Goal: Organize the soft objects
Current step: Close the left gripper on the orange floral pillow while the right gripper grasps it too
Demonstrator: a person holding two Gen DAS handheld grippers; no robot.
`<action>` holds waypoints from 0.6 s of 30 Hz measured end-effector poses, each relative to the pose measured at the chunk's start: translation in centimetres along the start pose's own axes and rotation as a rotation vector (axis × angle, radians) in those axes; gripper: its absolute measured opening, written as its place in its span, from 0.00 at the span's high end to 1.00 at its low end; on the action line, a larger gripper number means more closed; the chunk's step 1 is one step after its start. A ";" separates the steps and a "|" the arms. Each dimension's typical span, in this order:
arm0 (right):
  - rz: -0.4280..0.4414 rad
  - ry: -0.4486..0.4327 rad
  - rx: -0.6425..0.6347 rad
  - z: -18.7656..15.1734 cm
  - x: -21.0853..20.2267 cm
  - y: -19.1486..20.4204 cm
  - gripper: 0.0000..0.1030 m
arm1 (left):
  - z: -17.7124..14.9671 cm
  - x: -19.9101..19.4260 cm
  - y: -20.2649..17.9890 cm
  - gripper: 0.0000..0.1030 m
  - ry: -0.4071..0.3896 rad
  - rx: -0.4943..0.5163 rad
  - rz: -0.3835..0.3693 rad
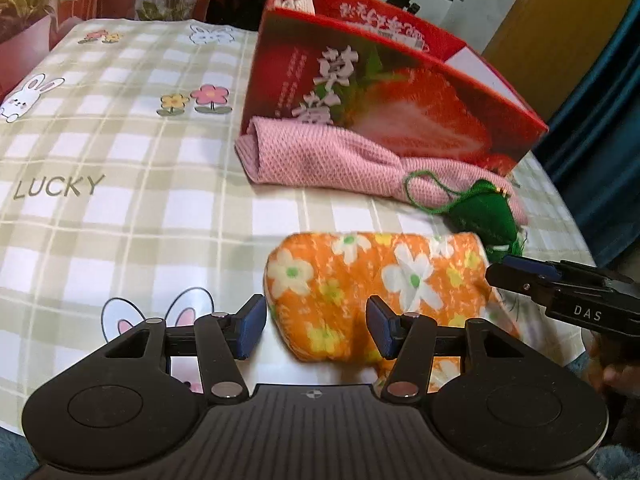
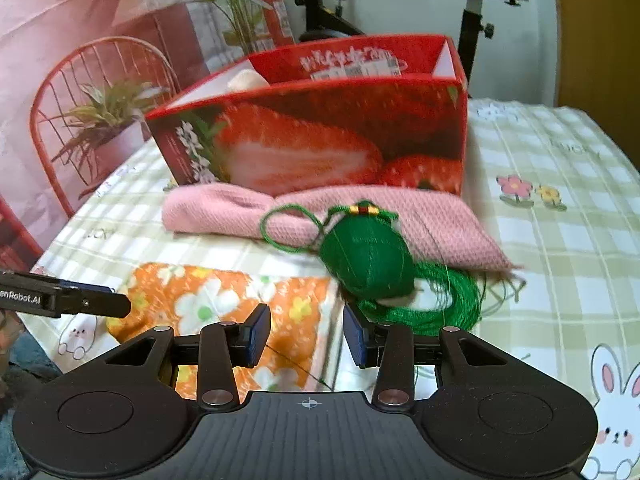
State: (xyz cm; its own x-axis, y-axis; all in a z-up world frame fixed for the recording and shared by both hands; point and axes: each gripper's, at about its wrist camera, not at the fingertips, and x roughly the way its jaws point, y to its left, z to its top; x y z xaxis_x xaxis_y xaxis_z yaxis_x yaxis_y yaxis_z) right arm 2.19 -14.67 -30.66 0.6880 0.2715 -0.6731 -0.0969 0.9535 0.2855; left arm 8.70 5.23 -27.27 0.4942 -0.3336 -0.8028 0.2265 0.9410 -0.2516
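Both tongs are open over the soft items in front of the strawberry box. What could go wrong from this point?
1. The green pouch lies on the pink cloth, its tassel loose beside the orange cloth; lifting either cloth could drag it.
2. The right tongs straddle the orange cloth's edge, so they may pinch a single layer and unfold it.
3. The left tongs are close by; they could collide.

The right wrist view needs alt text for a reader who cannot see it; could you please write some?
The open right gripper points down at a folded orange floral cloth and a green tasselled pouch on a checked tablecloth. Behind them a pink knitted cloth lies before a red strawberry box; the left gripper enters from the left.
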 end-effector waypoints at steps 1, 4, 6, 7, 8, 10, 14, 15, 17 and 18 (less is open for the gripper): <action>-0.001 0.008 0.006 -0.1 0.2 -0.1 0.63 | -0.2 0.2 -0.2 0.44 0.005 0.002 0.007; -0.003 0.036 0.023 -0.4 1.0 -0.5 0.63 | -0.4 0.9 -0.4 0.46 0.019 0.006 0.003; -0.002 0.047 0.028 -0.6 1.3 -0.5 0.63 | -0.6 1.0 -0.4 0.50 0.020 0.011 0.005; 0.000 0.044 0.026 -0.6 1.4 -0.5 0.62 | -0.7 1.1 -0.6 0.55 0.016 0.021 0.015; 0.001 0.044 0.022 -0.6 1.5 -0.4 0.62 | -0.6 1.3 -0.8 0.57 0.013 0.032 0.027; 0.005 0.046 0.018 -0.4 1.6 -0.2 0.62 | -0.2 1.6 -1.0 0.64 0.010 0.046 0.036; 0.019 0.054 -0.008 0.2 2.4 0.4 0.62 | 0.9 2.2 -0.7 0.72 0.000 0.044 0.048; 0.023 0.055 -0.013 0.4 2.7 0.5 0.62 | 1.1 2.3 -0.7 0.72 -0.002 0.041 0.052; 0.027 0.055 -0.027 0.8 3.3 0.9 0.62 | 1.7 2.6 -0.3 0.72 -0.010 0.031 0.063; 0.029 0.055 -0.035 1.0 3.5 1.1 0.63 | 1.9 2.8 -0.2 0.72 -0.013 0.023 0.066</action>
State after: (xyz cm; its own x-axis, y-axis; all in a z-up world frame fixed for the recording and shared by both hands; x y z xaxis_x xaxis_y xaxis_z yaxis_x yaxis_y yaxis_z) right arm 5.19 -12.84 -32.06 0.6444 0.3052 -0.7012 -0.1422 0.9488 0.2822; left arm 11.58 4.05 -28.43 0.5199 -0.2718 -0.8098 0.2121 0.9594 -0.1858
